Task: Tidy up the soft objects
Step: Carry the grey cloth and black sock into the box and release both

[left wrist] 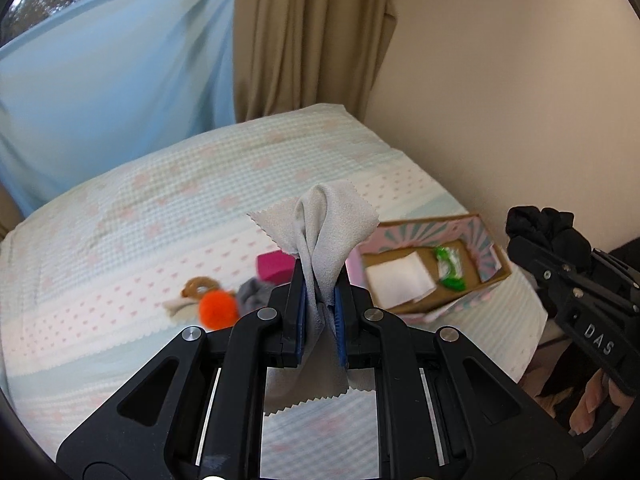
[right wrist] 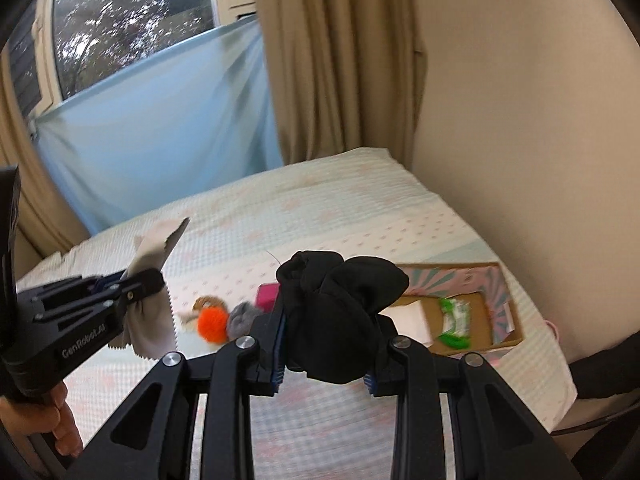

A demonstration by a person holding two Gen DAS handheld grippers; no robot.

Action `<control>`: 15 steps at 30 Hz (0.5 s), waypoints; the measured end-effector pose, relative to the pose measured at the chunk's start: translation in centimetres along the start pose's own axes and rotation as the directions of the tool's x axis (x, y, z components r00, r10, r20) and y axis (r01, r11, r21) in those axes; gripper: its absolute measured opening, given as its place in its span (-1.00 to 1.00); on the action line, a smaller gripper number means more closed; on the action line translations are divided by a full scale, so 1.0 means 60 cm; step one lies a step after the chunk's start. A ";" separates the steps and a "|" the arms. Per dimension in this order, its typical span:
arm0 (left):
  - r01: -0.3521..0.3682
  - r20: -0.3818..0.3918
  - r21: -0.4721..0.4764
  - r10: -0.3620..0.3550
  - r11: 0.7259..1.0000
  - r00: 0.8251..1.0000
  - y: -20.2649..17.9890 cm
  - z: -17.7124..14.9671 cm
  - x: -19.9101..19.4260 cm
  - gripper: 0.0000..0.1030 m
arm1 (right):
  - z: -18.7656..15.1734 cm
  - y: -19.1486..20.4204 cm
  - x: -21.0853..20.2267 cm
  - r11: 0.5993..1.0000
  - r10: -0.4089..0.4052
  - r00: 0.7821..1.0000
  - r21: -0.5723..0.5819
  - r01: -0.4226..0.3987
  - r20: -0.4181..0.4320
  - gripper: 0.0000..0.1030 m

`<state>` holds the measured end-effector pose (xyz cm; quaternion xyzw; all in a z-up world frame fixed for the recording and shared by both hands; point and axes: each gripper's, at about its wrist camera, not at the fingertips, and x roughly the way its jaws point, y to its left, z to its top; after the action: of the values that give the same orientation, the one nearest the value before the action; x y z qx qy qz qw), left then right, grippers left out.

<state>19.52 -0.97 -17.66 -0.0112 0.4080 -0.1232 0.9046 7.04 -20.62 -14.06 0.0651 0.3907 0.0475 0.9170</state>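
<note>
My left gripper (left wrist: pixel 320 276) is shut on a grey cloth (left wrist: pixel 328 228) with zigzag edges, which bunches above the pads and hangs below them. It also shows at the left of the right wrist view, the left gripper (right wrist: pixel 154 280) with the grey cloth (right wrist: pixel 150 324). My right gripper (right wrist: pixel 326 332) is shut on a black scrunchie (right wrist: pixel 340 312), held above the bed. At the right edge of the left wrist view the right gripper (left wrist: pixel 520 240) carries the black scrunchie (left wrist: pixel 548 228). A cardboard box (left wrist: pixel 494 248) with pink patterned walls lies on the bed and holds a white pad (left wrist: pixel 400 280) and a green packet (left wrist: pixel 450 268).
On the patterned bed sheet (left wrist: pixel 120 240) lie an orange pompom (left wrist: pixel 218 309), a grey soft item (left wrist: pixel 254 294), a magenta block (left wrist: pixel 274 266) and a brown ring (left wrist: pixel 196 286) on pale fabric. A beige wall (left wrist: pixel 520 100), tan curtain (left wrist: pixel 308 32) and blue sheet (left wrist: pixel 112 92) stand behind.
</note>
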 end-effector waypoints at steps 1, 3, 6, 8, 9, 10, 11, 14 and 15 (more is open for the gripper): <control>0.002 0.000 -0.004 -0.002 1.000 1.000 -0.010 0.007 0.003 -0.81 | 0.008 -0.015 -0.001 1.000 -0.002 1.000 0.005 0.002 0.001 -0.47; 0.005 -0.009 -0.010 -0.005 1.000 1.000 -0.041 0.023 0.020 -0.81 | 0.023 -0.052 0.004 1.000 -0.007 1.000 0.013 0.007 -0.005 -0.47; 0.014 -0.022 -0.012 -0.015 1.000 1.000 -0.087 0.042 0.055 -0.81 | 0.040 -0.105 0.016 0.999 -0.011 1.000 0.033 0.012 -0.022 -0.47; 0.019 -0.032 -0.013 -0.020 1.000 0.999 -0.117 0.053 0.082 -0.81 | 0.048 -0.139 0.028 0.999 -0.016 0.999 0.036 0.017 -0.037 -0.47; 0.023 -0.040 -0.016 -0.024 1.000 0.999 -0.136 0.060 0.101 -0.81 | 0.051 -0.154 0.037 0.999 -0.018 0.999 0.034 0.020 -0.046 -0.47; 0.027 -0.047 -0.018 -0.028 0.999 0.998 -0.149 0.063 0.116 -0.81 | 0.054 -0.173 0.047 0.999 -0.021 0.998 0.032 0.023 -0.057 -0.47; 0.029 -0.054 -0.018 -0.030 0.999 0.998 -0.162 0.065 0.129 -0.81 | 0.057 -0.191 0.054 0.999 -0.022 0.998 0.033 0.024 -0.067 -0.47; 0.032 -0.086 -0.014 -0.033 0.999 0.996 -0.205 0.074 0.182 -0.81 | 0.064 -0.247 0.090 0.999 -0.019 0.994 0.048 0.024 -0.104 -0.47; 0.034 -0.101 -0.016 -0.035 0.999 0.994 -0.217 0.074 0.201 -0.81 | 0.068 -0.263 0.100 0.998 -0.017 0.993 0.055 0.024 -0.118 -0.47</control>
<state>27.72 -16.75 -22.02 -0.0186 0.4539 -0.1363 0.8804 14.71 -35.72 -18.01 0.0841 0.4460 0.0309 0.8905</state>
